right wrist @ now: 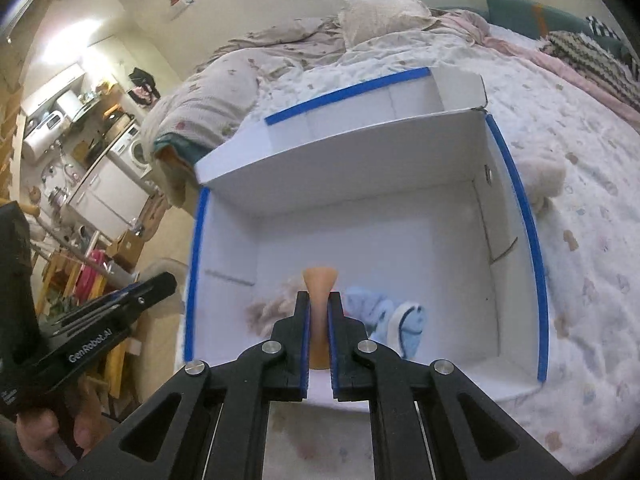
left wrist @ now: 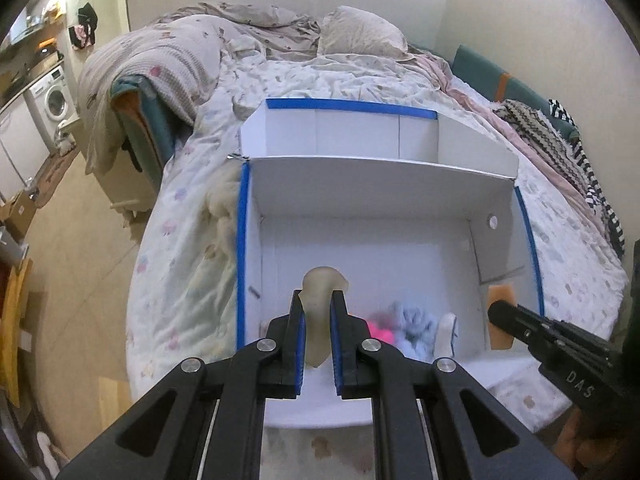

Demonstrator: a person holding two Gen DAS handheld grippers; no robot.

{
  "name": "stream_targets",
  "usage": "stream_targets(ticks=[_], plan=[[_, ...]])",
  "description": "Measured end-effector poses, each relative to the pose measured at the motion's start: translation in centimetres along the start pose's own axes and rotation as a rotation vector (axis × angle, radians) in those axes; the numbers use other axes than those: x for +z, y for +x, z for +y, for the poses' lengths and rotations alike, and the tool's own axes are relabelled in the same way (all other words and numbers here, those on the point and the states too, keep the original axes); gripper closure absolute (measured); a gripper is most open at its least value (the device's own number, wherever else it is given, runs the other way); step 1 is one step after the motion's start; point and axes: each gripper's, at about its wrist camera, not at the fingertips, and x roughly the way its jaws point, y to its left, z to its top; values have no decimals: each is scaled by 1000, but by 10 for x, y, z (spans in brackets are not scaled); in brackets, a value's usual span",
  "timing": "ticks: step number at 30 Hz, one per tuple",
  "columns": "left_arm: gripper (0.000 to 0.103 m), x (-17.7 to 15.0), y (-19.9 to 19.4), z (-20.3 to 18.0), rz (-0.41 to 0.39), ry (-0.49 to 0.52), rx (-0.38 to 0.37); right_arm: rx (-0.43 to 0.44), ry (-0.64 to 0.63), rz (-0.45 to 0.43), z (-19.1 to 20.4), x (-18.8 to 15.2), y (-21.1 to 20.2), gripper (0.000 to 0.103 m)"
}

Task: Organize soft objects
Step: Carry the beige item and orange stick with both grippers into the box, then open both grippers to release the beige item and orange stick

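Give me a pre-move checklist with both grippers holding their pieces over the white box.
1. Left gripper gripped on the pale translucent piece: ok, clamped between both fingers.
2. Right gripper gripped on the orange piece: ok.
3. White box open to receive: ok, flap up.
4. Free floor in the box: ok, the far part is bare; the pink item and blue cloth sit near the front.
5. Grippers apart from each other: ok, a gap shows in both views.
6. Which pile each piece belongs to: cannot tell.

Soft items (right wrist: 384, 316) lie in box (right wrist: 400, 240) on bed (right wrist: 580, 280).
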Motion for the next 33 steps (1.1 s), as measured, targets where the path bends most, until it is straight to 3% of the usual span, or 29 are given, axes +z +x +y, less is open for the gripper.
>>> stream_targets(ticks=[5, 18, 29, 33], plan=[[93, -8, 31, -3, 1, 11, 13, -32, 35, 34, -20, -4, 30, 93], [92, -31, 89, -8, 118, 51, 26, -111, 57, 154, -44, -14, 73, 93], [84, -33, 93, -6, 124, 40, 36, -131, 106, 193, -65, -19, 76, 92], [78, -33, 88, -7, 116, 37, 30, -122, 104, 187, -62, -18, 75, 80]])
